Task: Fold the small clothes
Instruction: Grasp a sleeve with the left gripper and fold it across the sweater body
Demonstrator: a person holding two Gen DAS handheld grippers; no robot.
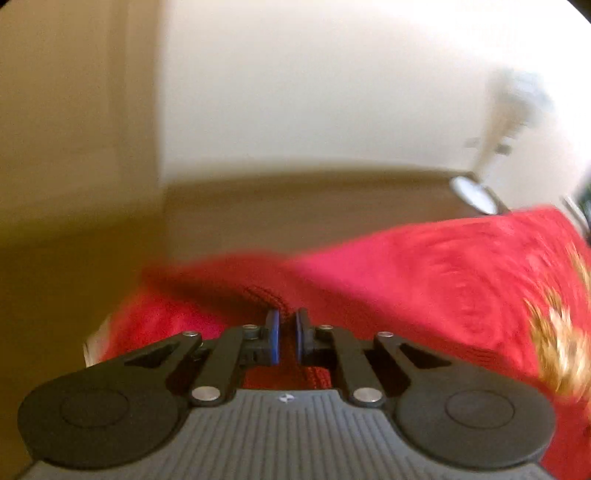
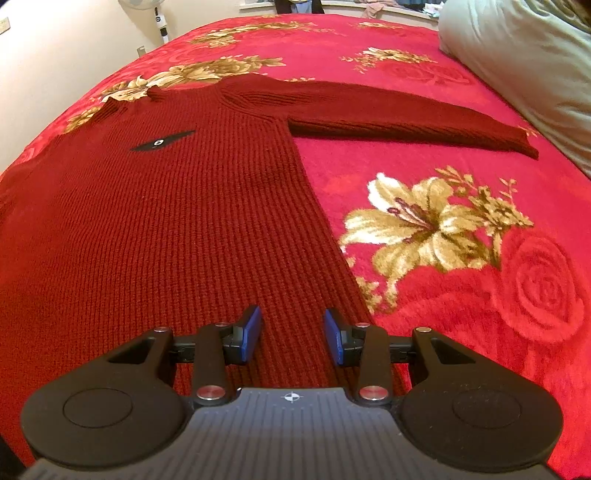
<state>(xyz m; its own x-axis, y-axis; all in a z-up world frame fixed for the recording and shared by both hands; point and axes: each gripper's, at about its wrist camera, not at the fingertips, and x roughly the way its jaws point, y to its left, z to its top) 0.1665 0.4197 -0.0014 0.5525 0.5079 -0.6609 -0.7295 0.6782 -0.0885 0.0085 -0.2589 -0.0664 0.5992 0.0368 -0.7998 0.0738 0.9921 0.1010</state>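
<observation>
Bedroom setting: bed covered by a red floral blanket (image 2: pixel 461 177), pale wall behind, grey-green pillow (image 2: pixel 524 66) at the far right edge, standing fan (image 2: pixel 159 18) by the wall. No bench in use; the bed is the work surface.

Dark red knit sweater (image 2: pixel 166 206) lies flat on the blanket, front up, with a small dark logo patch (image 2: pixel 160 142) on the chest. Its one visible sleeve (image 2: pixel 406 114) stretches out sideways toward the pillow.

Right gripper (image 2: pixel 291 338): fingers spread, nothing between them, poised over the hem area near the sweater's side edge.

Left gripper (image 1: pixel 287 336): fingers nearly pressed together, pinching a ridge of the red knit. That view is heavily motion-blurred; which part of the sweater it holds cannot be told.

Risks (judgement):
- One-sided pull from the left pinch could drag or skew the body, since the right fingers hold nothing.
- Thick ribbed knit may slip from a narrow pinch if lifted quickly.
- Plush blanket could catch the knit and bunch it, spoiling the fold line.
- The outstretched sleeve may trail if the body is folded first.

Containers: none visible in either view.
</observation>
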